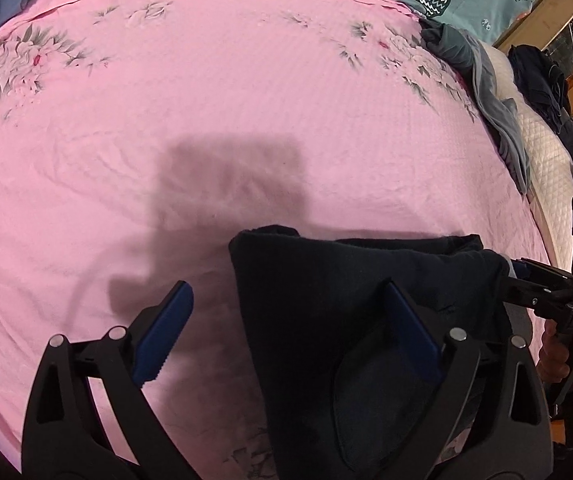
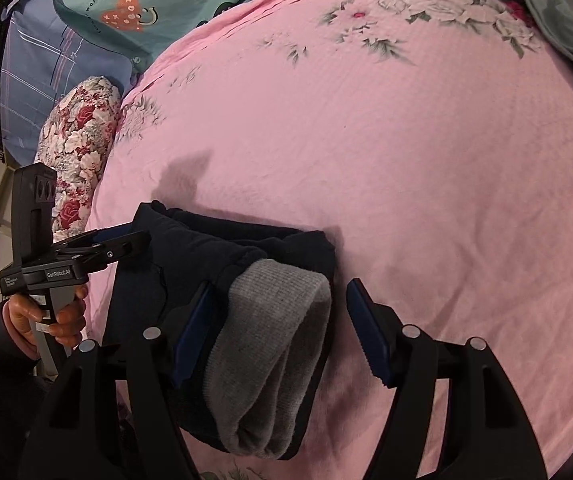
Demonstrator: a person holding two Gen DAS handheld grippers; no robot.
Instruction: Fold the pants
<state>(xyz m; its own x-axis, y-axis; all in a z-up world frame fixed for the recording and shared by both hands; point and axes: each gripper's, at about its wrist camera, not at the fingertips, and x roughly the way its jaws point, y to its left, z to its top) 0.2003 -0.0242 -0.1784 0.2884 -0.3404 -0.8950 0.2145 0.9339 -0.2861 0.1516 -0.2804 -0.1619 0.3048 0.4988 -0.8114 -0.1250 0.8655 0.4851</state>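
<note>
The left gripper gapes wide, one pad over the folded dark pants, pressing nothing. The right gripper stands partly open around their grey ribbed cuff, pads apart from it. Beyond lie one pink floral bedspread, one floral pillow and grey clothes.

"GenRobot.AI" on left tool; "DAS", seemingly, on right tool
</note>
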